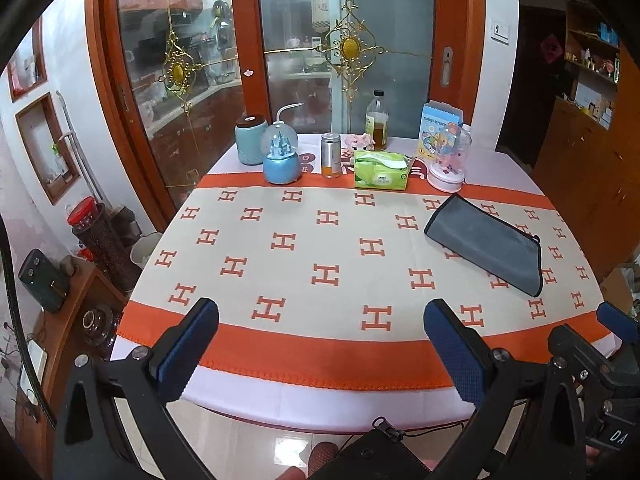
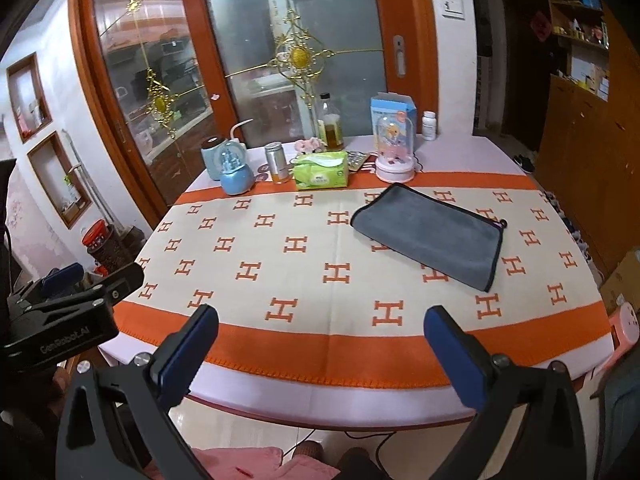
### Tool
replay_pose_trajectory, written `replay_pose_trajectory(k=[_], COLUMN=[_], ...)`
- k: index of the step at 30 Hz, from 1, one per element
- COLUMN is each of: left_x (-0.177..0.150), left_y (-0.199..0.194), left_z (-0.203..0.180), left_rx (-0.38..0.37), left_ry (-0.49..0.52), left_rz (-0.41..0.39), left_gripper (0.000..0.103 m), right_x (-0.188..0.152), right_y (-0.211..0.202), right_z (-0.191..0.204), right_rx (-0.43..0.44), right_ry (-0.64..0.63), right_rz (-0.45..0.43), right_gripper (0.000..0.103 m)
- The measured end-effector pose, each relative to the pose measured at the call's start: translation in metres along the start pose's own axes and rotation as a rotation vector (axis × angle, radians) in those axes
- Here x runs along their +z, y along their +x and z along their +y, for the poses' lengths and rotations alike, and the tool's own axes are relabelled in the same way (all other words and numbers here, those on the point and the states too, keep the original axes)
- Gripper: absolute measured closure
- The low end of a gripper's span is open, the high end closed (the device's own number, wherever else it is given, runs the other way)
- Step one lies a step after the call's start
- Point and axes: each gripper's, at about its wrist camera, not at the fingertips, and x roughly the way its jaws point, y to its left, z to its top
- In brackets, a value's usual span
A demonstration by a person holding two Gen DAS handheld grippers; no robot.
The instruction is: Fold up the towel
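Both grippers hover wide open at the near table edge, towel folded out on the right.

Left gripper (image 1: 322,320) spreads its 2 blue pads, nothing between them. Across the H-patterned tablecloth (image 2: 304,280), the right gripper (image 2: 320,324) gapes just as empty. Further right lies the grey towel (image 2: 430,234), flat, angled, well apart from both, near the pink dome ornament (image 2: 394,152).

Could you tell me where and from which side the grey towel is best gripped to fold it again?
I would take the grey towel at its near short end, by the two corners where the black hem shows, coming from the table's front edge. It lies flat and already folded, slanting away, so that end faces both open grippers, right and left.
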Motion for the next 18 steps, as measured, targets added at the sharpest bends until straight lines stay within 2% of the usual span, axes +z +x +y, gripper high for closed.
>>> replay_pose_trajectory(k=[18], left_x=[-0.0020], left_y=[0.0053], left_z=[0.0068], left_rx=[-0.007], left_ry=[-0.004], left_rz=[0.009], left_gripper=[0.001], right_x=[-0.0012], right_y=[0.0042], right_z=[0.0098], right_rx=[-0.005], right_ry=[-0.015], right_rz=[0.011], right_gripper=[0.000])
